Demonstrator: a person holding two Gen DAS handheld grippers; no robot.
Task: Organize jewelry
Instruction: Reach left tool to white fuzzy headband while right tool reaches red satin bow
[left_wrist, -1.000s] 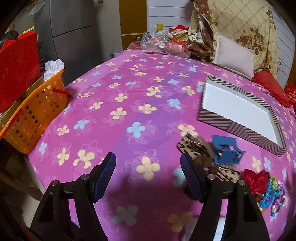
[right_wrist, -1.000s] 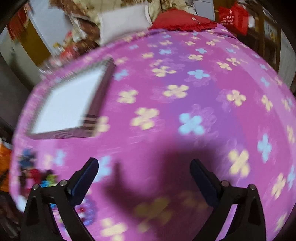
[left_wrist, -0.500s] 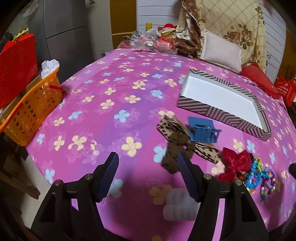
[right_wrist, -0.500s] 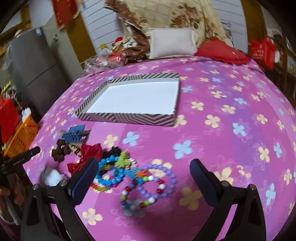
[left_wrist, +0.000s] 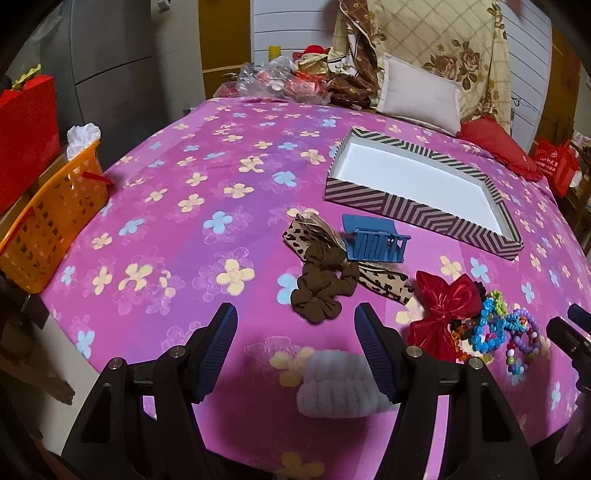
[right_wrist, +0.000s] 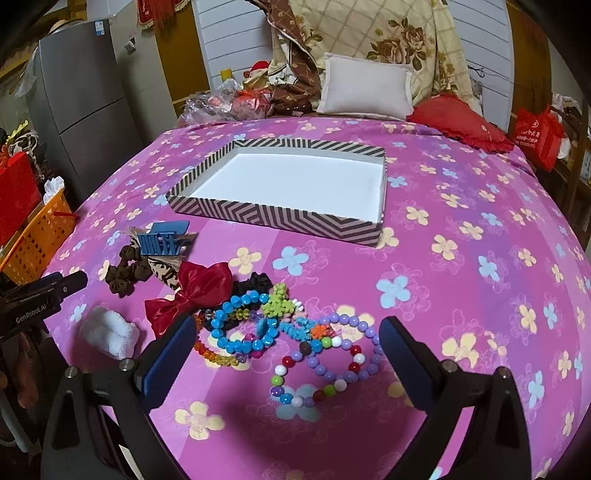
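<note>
Since a second ago we have swung both grippers toward the jewelry pile, which has come from the frame edges to the lower centre of each view. The left gripper (left_wrist: 295, 347) hangs over a white scrunchie (left_wrist: 338, 384) and the right gripper (right_wrist: 288, 354) over the bead bracelets (right_wrist: 325, 354), jaws wide apart, holding nothing. The striped box (right_wrist: 280, 218), upper centre, is empty on the pink bed (right_wrist: 461, 258), so sorting has yet to begin.
</note>
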